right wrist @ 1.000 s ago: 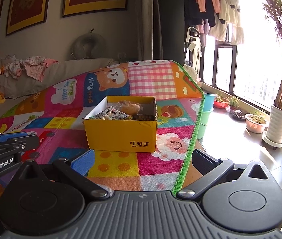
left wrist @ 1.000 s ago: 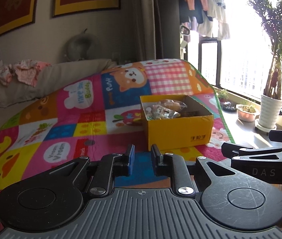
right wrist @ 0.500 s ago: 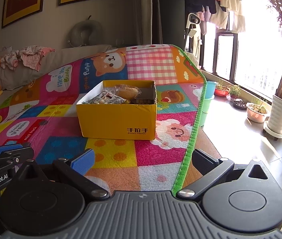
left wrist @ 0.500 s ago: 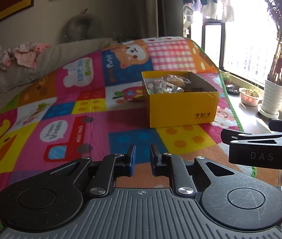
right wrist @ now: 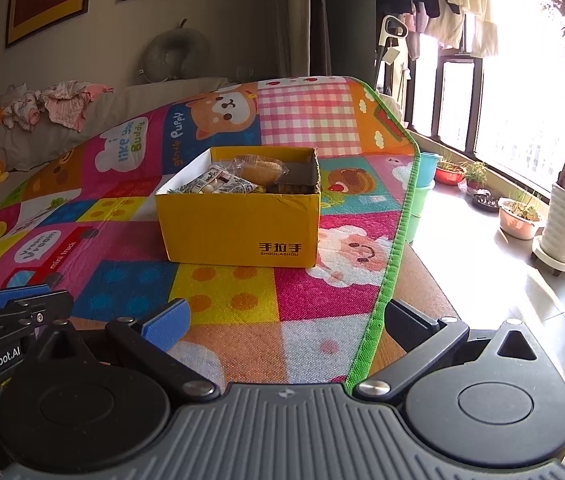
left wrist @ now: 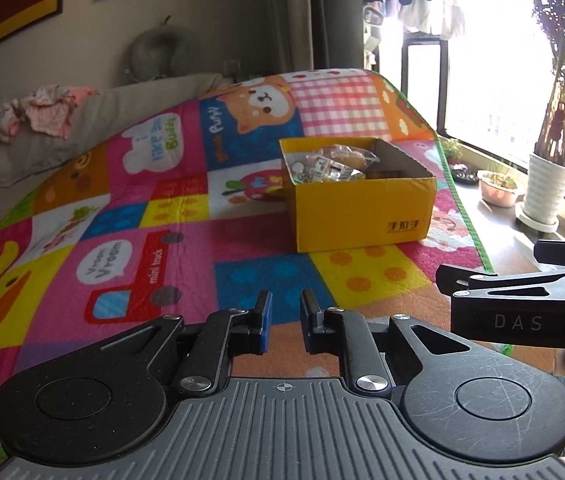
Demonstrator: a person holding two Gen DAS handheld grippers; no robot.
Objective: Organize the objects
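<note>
While the yellow box [right wrist: 238, 226] waits packed with snacks, the left gripper [left wrist: 285, 316] hovers nearly closed and empty, the right gripper [right wrist: 282, 320] spread wide, ready to reach.

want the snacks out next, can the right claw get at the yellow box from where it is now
Probably yes. The right claw is wide open and empty, the yellow box sits straight ahead on the mat with its top open, and nothing lies between them.

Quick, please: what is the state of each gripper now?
Left gripper: nearly closed, holding nothing.
Right gripper: wide open, empty.
</note>
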